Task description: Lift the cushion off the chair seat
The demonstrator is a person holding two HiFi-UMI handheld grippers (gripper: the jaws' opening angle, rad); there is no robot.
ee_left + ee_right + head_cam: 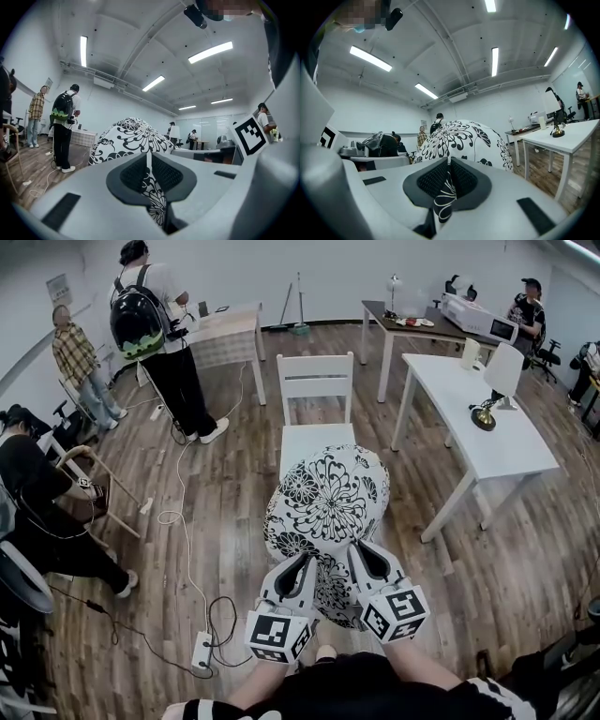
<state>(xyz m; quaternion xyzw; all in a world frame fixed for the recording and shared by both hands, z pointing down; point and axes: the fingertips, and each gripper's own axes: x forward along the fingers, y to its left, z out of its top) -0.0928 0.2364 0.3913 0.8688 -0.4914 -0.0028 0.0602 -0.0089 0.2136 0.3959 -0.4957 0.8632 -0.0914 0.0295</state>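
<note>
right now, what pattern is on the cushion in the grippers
White fabric cushion with black flower print; head view shows it best.

Open floor left of chair, white table close right — cables underfoot

Our left gripper and right gripper are light grey, with dark bumpy pads inside. Each has a white cube with black square marks. We wear a black top.
</note>
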